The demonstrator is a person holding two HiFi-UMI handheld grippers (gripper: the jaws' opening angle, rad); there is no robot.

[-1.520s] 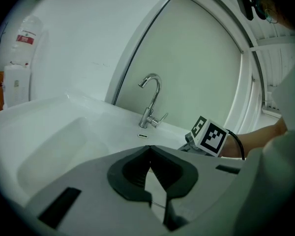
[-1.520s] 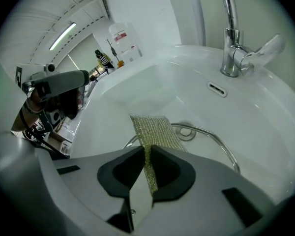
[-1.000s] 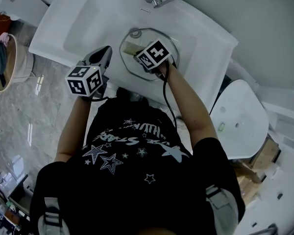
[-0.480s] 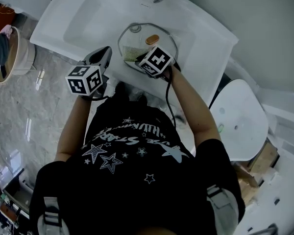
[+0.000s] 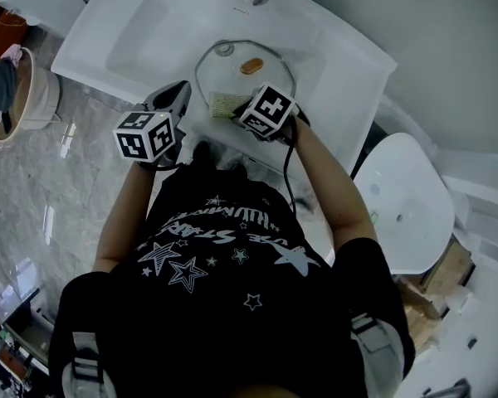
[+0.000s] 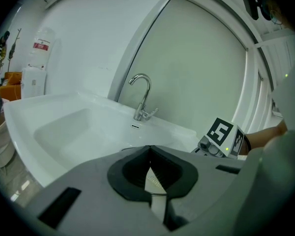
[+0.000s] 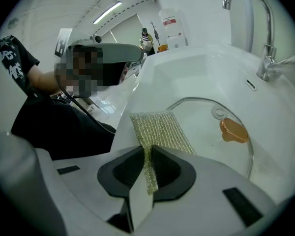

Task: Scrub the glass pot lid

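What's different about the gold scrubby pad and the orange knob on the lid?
The scrub pad is a flat, gold mesh rectangle; the orange knob is a smooth, rounded lump. The scrub pad is pinched by the right gripper, jaws shut on it; nothing touches the orange knob. The scrub pad sits at the near edge of the glass lid; the orange knob sits nearer its middle. Both are on that lid, in the sink.

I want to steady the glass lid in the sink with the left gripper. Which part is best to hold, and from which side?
Probably the orange knob, taken from above. The glass lid seems to lie flat in the basin, so its rim leaves a jaw little to get under, while the knob stands up from it, clear of the scrubbing pad.
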